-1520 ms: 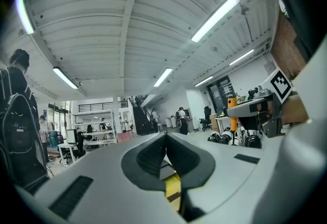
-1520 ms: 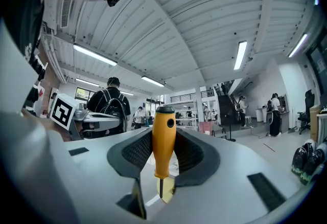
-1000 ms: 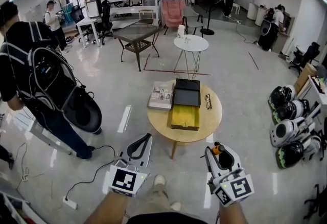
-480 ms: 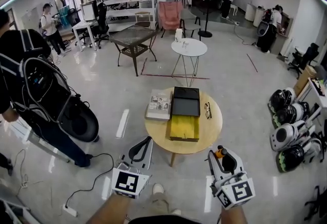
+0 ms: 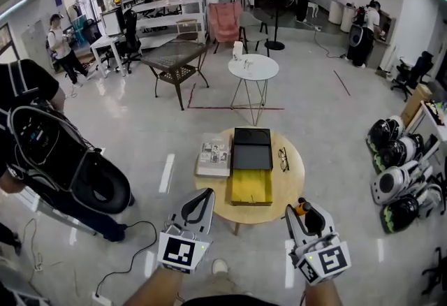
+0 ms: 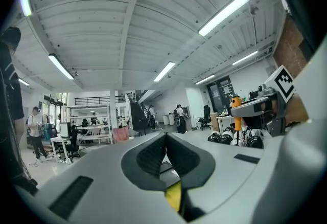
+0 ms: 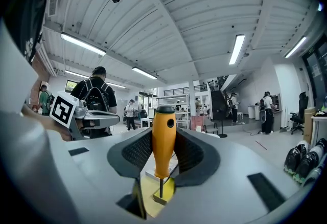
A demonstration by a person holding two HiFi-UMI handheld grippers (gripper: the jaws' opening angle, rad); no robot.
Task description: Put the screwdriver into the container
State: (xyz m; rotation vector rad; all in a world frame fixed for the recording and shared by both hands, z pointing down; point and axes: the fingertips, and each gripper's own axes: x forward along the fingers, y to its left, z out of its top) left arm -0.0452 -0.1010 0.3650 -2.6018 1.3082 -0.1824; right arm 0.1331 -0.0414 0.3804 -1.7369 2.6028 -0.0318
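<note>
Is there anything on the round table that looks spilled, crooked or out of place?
Nothing stands out. The magazine, black box, yellow container and glasses lie flat and tidy on the table. The screwdriver stands upright in the right claw.

Open-plan office-cum-lab: desks (image 5: 105, 41), swivel chairs (image 5: 132, 26), strip lights (image 6: 224, 13) overhead, black-and-white machines (image 5: 397, 182) by the wall.

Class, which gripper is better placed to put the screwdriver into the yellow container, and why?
Right. The right gripper clamps the screwdriver by its orange handle, pointing toward the yellow container on the table ahead. The left gripper is shut and empty.
</note>
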